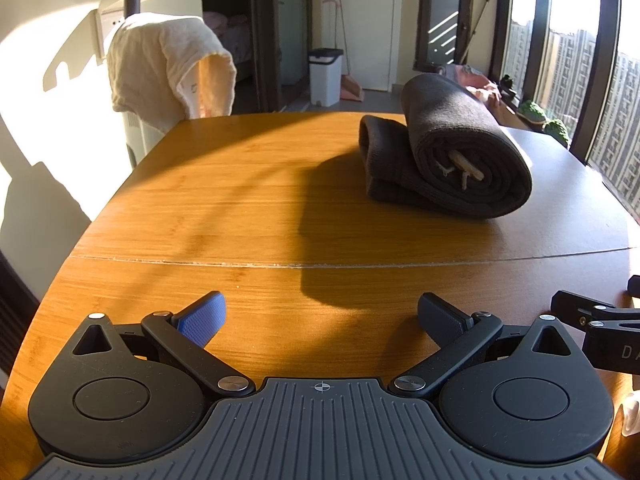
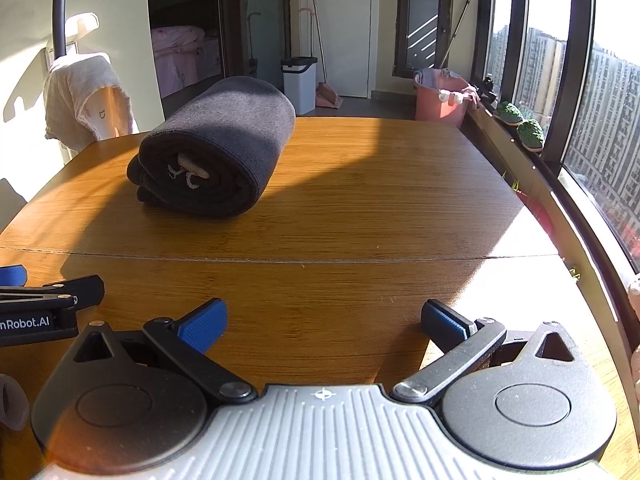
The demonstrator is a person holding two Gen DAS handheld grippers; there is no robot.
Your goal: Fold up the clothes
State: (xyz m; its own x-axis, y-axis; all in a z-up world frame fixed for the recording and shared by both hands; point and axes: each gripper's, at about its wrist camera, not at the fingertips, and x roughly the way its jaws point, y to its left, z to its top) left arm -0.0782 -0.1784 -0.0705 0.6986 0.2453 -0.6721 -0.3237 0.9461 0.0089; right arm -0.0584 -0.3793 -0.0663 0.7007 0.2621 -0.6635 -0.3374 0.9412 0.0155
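A sunlit wooden surface (image 1: 240,200) with a seam across it carries a rolled dark grey fleece garment (image 1: 452,148), lying at about one o'clock in the left wrist view and eleven o'clock in the right wrist view. The left gripper (image 1: 322,318) and right gripper (image 2: 324,320) both hover low over the surface, blue-padded fingers spread wide, holding nothing, well apart from the garment.

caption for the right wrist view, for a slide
Right gripper open and empty over the wooden table, with the dark garment already rolled up ahead.
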